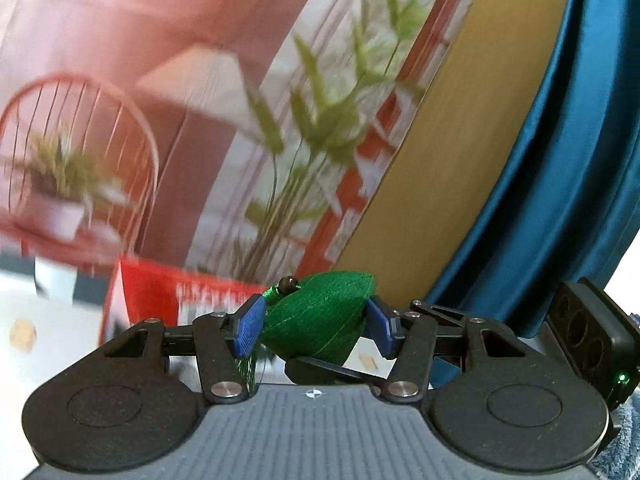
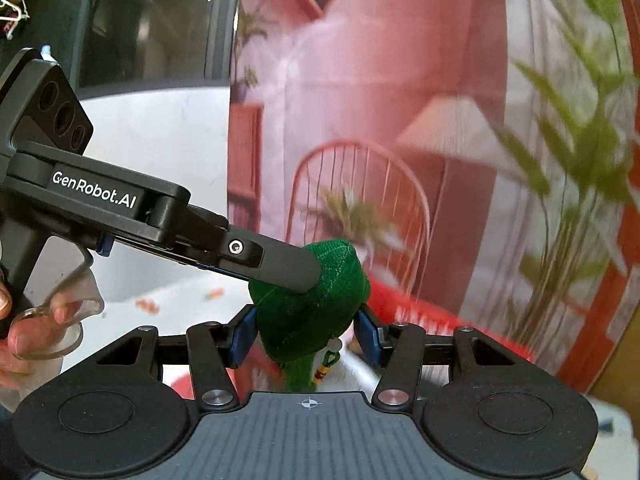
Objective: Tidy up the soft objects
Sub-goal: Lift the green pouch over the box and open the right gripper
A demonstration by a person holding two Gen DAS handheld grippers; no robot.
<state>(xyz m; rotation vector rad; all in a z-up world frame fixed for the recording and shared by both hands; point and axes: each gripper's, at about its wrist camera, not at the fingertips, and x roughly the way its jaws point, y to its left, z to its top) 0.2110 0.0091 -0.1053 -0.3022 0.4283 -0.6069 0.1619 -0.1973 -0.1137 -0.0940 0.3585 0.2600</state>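
Found the green cloth sachet (image 1: pixel 324 312) lifted clear of the pale surface below and pinched from two sides at once. Saw the left tongs (image 1: pixel 318 322) clamped on it, both blue pads (image 1: pixel 251 326) pressed against its flanks, with a dark bead (image 1: pixel 289 283) showing at its upper left corner and green threads trailing down beside the left pad. Saw the right tongs (image 2: pixel 306 336) clamped on the same sachet too, pads tight against either side of it and a green tassel (image 2: pixel 300 376) with small beads hanging beneath. In the right wrist view, made out the left tongs' dark finger reaching in from the left and resting on the sachet's upper face, with a hand (image 2: pixel 20 320) wrapped round that tool's grip at the frame's edge. Behind, noted a blurred red box (image 1: pixel 160 292) with white lettering, a printed backdrop (image 1: pixel 120 40) of a pink room with a chair, a lamp and green plants, and a blue curtain (image 1: pixel 560 180) hanging at the right of the left wrist view. Could not read the box's lettering through the blur.
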